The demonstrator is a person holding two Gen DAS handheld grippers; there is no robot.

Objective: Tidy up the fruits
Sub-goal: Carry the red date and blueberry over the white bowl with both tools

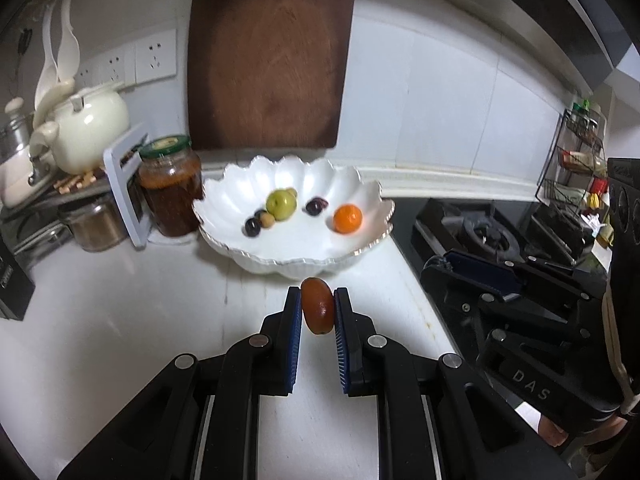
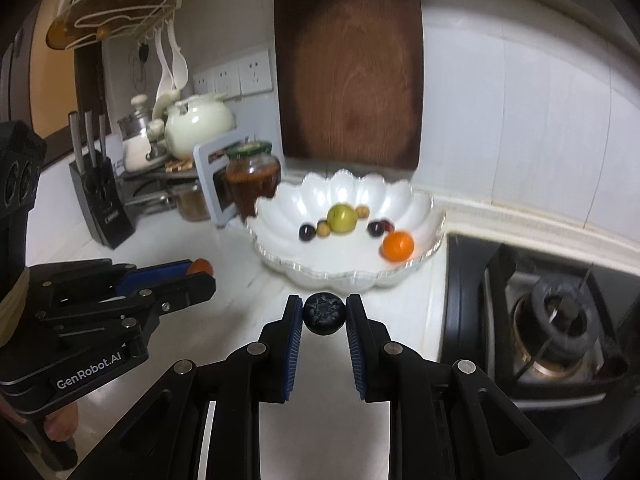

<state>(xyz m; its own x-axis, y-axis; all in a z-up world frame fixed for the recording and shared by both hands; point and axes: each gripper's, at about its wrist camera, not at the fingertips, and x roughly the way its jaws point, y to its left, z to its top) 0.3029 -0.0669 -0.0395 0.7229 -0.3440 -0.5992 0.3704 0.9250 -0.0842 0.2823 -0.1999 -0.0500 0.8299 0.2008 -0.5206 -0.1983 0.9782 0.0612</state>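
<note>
My left gripper (image 1: 317, 300) is shut on a small reddish-brown oval fruit (image 1: 317, 310), held above the white counter just in front of a white scalloped bowl (image 1: 224, 196). In the bowl lie a green fruit (image 1: 281, 204), an orange (image 1: 347, 218) and several small dark and tan fruits. In the right wrist view my right gripper (image 2: 324, 306) is shut on a dark blueberry (image 2: 324, 313), also in front of the bowl (image 2: 424, 204). The left gripper (image 2: 192, 270) shows there at the left with its fruit (image 2: 201, 266).
A dark cutting board (image 1: 272, 52) leans on the wall behind the bowl. A jar with a green lid (image 1: 170, 186), a white teapot (image 1: 90, 126) and a knife block (image 2: 98, 196) stand to the left. A gas stove (image 2: 556, 312) lies to the right.
</note>
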